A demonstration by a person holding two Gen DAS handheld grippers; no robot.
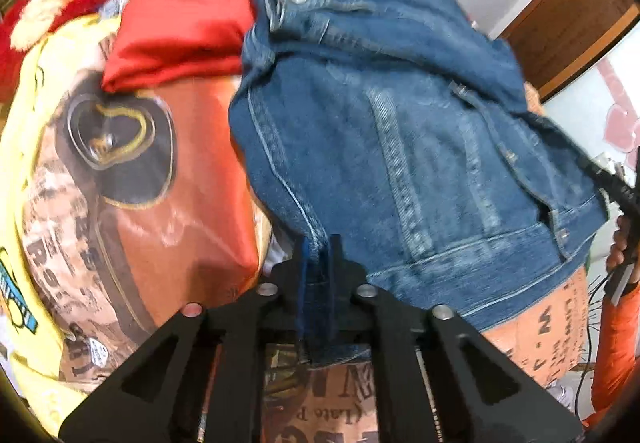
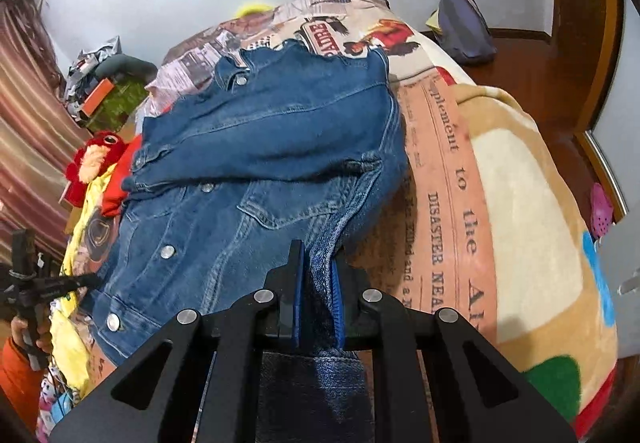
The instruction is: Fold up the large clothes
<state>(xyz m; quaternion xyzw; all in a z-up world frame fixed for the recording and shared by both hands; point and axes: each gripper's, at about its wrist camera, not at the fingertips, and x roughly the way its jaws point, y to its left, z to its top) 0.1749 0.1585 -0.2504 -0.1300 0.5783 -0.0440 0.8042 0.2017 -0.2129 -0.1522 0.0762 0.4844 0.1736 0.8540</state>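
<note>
A blue denim jacket with metal buttons (image 2: 260, 171) lies spread across a bed covered by a newspaper-print bedspread (image 2: 440, 211), one sleeve folded across its front. The left gripper (image 1: 318, 275) has its jaws closed tight on the jacket's hem edge, a strip of denim pinched between its fingers. The right gripper (image 2: 318, 283) is likewise clamped on the opposite hem corner, cloth bunched between its blue-padded fingers. A folded red garment (image 1: 180, 27) rests just beside the jacket's collar end, near a red plush toy (image 2: 94, 163).
</note>
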